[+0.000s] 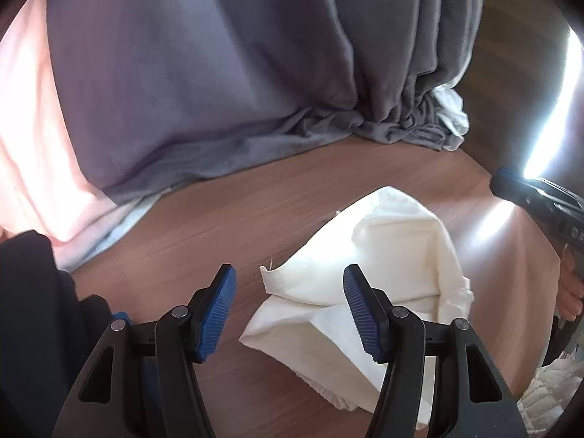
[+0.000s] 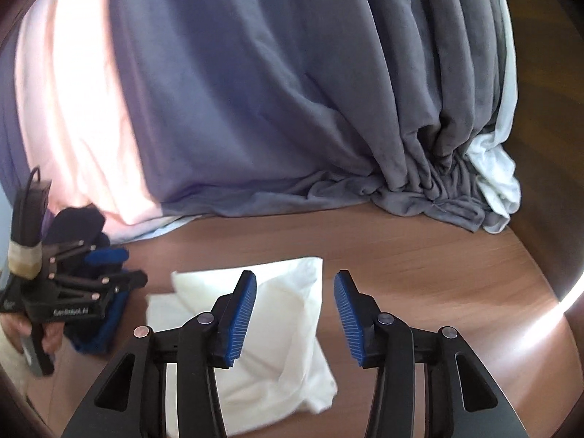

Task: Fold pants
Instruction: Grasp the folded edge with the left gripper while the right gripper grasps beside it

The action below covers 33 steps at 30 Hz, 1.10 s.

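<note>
The cream-white pants (image 1: 394, 262) lie folded into a small bundle on the wooden floor (image 1: 226, 219). In the left wrist view my left gripper (image 1: 288, 314) hovers above the bundle's left edge, jaws apart, nothing between the blue pads (image 1: 215, 317). The right gripper's tip (image 1: 525, 189) shows at the right edge. In the right wrist view the pants (image 2: 288, 328) sit under and left of my right gripper (image 2: 295, 317), which stands open and clear of the cloth. The left gripper (image 2: 73, 292), held in a hand, is at the left.
A grey-blue bedspread (image 2: 273, 91) drapes down to the floor behind the pants, with a white sheet (image 2: 496, 171) bunched at its right corner. A dark sleeve (image 1: 40, 310) fills the lower left. Bare toes (image 1: 573, 292) show at the right. Bright sunlight streaks (image 2: 540, 328) cross the floor.
</note>
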Available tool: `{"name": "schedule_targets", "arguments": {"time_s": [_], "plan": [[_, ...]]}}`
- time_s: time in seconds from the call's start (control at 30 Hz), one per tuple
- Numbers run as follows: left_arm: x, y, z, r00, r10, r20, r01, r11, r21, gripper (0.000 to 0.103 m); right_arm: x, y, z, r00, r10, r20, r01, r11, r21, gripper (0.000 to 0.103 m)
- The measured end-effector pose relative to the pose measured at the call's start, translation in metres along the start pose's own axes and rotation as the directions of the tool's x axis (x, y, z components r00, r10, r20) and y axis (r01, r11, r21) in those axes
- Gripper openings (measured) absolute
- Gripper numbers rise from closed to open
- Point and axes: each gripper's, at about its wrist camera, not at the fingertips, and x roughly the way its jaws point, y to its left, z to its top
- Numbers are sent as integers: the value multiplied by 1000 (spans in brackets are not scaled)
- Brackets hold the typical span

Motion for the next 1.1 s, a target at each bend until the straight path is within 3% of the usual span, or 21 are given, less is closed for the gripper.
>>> {"name": "schedule_targets", "arguments": {"time_s": [0.33,0.6,0.77,0.93,1.0,1.1], "plan": [[54,18,3,989,-12,-147,11,1000,-2,60,94,-28,11,981,78,-176,-64,994,85,46],[78,22,6,981,-52,-185,52,999,-5,60,142,-41,7,955,123,-270,-93,988,122,46],[88,23,8,971,-110,-212,105,994,-32,41,160,-47,4,936,182,-301,-129,974,188,45],[88,24,9,966,-147,-215,142,989,-41,21,165,-43,3,933,200,-300,-148,971,187,19],[83,21,10,968,-149,-203,147,989,-25,19,161,-41,3,939,194,-283,-148,973,175,11],[71,15,12,975,-148,-168,151,989,5,16,145,-36,6,952,189,-241,-159,977,140,8]]}}
